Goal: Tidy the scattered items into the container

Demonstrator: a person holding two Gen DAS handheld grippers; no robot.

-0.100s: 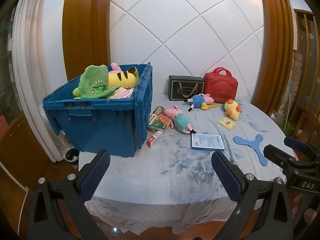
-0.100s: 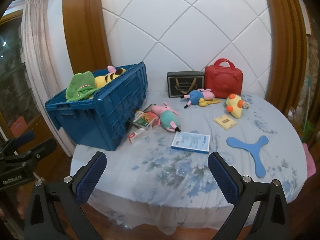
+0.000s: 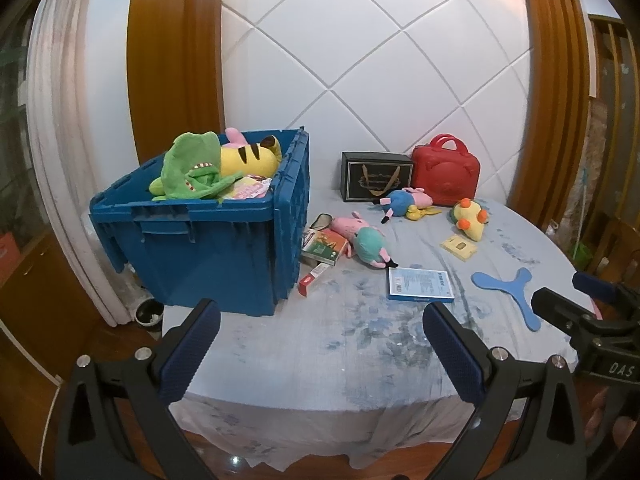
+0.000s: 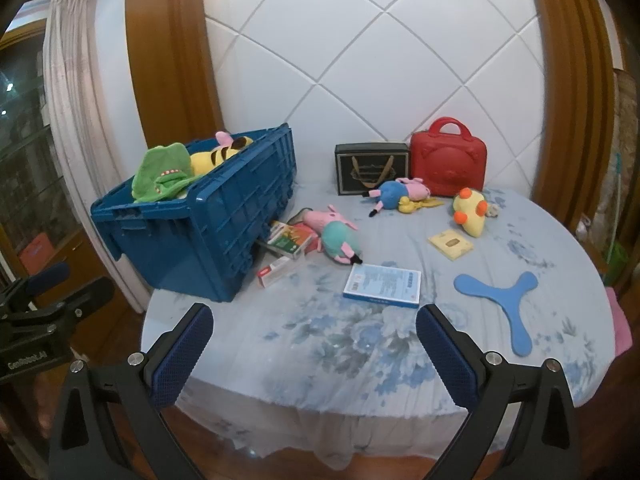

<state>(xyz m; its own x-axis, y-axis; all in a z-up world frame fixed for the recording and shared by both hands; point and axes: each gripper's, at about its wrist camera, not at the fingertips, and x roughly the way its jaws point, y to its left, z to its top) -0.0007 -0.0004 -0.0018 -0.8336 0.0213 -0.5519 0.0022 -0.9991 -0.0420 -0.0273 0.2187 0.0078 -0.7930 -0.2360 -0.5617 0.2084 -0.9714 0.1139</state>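
A blue crate (image 3: 208, 248) (image 4: 208, 224) stands at the table's left, holding a green plush (image 3: 188, 172) and a yellow striped plush (image 3: 248, 158). Scattered on the tablecloth lie a pink-and-teal pig plush (image 3: 366, 238) (image 4: 334, 238), a blue pig plush (image 3: 404, 200), a yellow-orange plush (image 3: 470, 218), a blue-edged flat box (image 3: 420, 284) (image 4: 382, 284), a blue boomerang (image 3: 510, 290) (image 4: 502, 300), a yellow card (image 3: 460, 246) and small boxes (image 3: 324, 246) beside the crate. My left gripper (image 3: 320, 352) and right gripper (image 4: 316, 356) are both open and empty, at the table's near edge.
A black gift box (image 3: 376, 176) and a red case (image 3: 446, 172) stand at the back against the white padded wall. The table (image 4: 360, 360) is round with a flowered cloth. A curtain (image 3: 64, 160) and wooden cabinet are at the left.
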